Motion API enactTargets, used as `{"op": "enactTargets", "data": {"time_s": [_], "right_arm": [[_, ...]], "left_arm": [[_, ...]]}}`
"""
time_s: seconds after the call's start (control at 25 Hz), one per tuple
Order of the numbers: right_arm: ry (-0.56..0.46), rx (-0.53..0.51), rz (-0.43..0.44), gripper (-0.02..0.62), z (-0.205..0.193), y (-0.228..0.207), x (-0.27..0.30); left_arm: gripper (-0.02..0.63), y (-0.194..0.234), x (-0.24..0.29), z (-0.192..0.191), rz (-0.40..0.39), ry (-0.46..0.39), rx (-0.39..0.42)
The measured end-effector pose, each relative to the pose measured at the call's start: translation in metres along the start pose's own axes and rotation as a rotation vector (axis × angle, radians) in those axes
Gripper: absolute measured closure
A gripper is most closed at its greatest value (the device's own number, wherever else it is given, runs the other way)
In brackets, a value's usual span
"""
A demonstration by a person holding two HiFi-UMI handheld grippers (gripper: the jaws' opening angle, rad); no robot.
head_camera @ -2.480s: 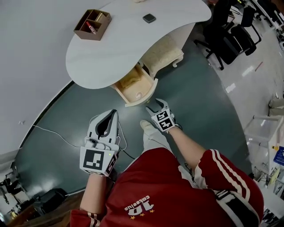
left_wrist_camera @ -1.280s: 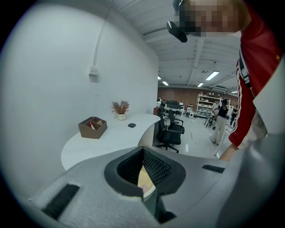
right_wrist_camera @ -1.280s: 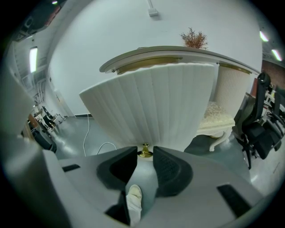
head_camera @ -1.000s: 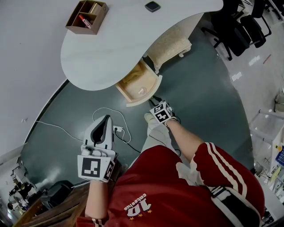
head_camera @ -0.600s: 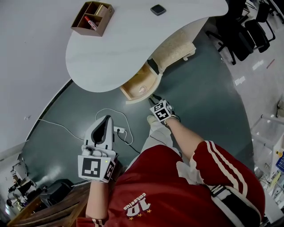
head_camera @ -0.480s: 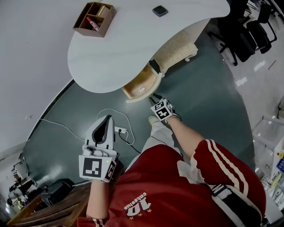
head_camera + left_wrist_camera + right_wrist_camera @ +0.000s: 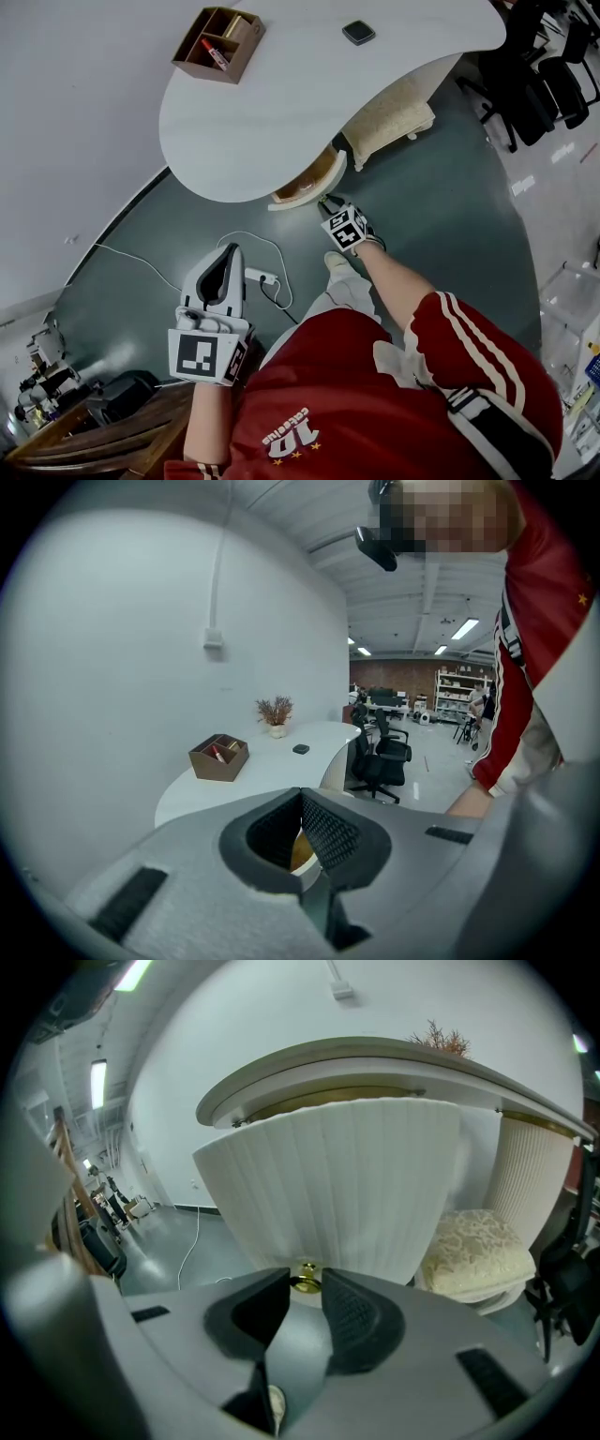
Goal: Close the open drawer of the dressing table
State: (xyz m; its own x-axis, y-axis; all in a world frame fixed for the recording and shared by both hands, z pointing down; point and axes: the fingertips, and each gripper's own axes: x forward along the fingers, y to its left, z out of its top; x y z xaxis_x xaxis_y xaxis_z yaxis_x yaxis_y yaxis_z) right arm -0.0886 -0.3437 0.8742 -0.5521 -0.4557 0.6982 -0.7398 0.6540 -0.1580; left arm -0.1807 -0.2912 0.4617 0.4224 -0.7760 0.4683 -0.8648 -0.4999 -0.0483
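Note:
The dressing table [image 7: 309, 94] has a white curved top. Its ribbed white drawer [image 7: 307, 184] sticks out only a little from under the top, with a strip of wooden inside showing. My right gripper [image 7: 324, 200] is at the drawer front, and its jaws are shut on the small gold knob [image 7: 306, 1282] in the middle of the ribbed front [image 7: 337, 1185]. My left gripper [image 7: 231, 251] hangs back over the dark floor, well away from the table. In the left gripper view its fingertips [image 7: 301, 792] meet, shut on nothing.
On the tabletop sit a brown wooden organizer [image 7: 218, 44] and a small dark object [image 7: 359, 33]. A cream cushioned stool [image 7: 392, 117] stands right of the drawer. A white power strip with cable [image 7: 260, 276] lies on the floor. Black office chairs [image 7: 544, 84] stand at the far right.
The drawer has slid most of the way in under the tabletop. My right gripper moved with it toward the table, still on the knob. The left gripper has barely shifted.

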Motion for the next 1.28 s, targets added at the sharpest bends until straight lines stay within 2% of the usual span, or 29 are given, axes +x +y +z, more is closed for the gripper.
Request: {"op": "enactTargets", "data": {"time_s": [0.2,0.48,0.64,0.92,1.12,1.28], "right_arm": [[-0.023,-0.019,0.018,0.486,0.018,-0.004,0.016],[-0.05,-0.091,0.053,0.488,0.033,-0.006,0.03],[-0.062,-0.146,0.063,0.491,0.035,-0.004,0.034],[-0.087,-0.153,0.044,0.492,0.047,-0.008,0.045],[-0.092,-0.164,0.052,0.492,0.06,-0.013,0.057],[-0.091,-0.171,0.059,0.492,0.069,-0.016,0.066]], "left_arm": [[0.607,0.006,0.006,0.004,0.006,0.007,0.043],[0.607,0.025,0.013,-0.002,0.036,0.022,0.045],[0.607,0.038,0.017,-0.002,0.054,0.021,0.023],[0.607,0.042,0.016,-0.006,0.065,0.029,0.014],[0.607,0.047,0.017,-0.004,0.072,0.027,-0.03],[0.607,0.046,0.017,-0.003,0.073,0.03,-0.023]]}}
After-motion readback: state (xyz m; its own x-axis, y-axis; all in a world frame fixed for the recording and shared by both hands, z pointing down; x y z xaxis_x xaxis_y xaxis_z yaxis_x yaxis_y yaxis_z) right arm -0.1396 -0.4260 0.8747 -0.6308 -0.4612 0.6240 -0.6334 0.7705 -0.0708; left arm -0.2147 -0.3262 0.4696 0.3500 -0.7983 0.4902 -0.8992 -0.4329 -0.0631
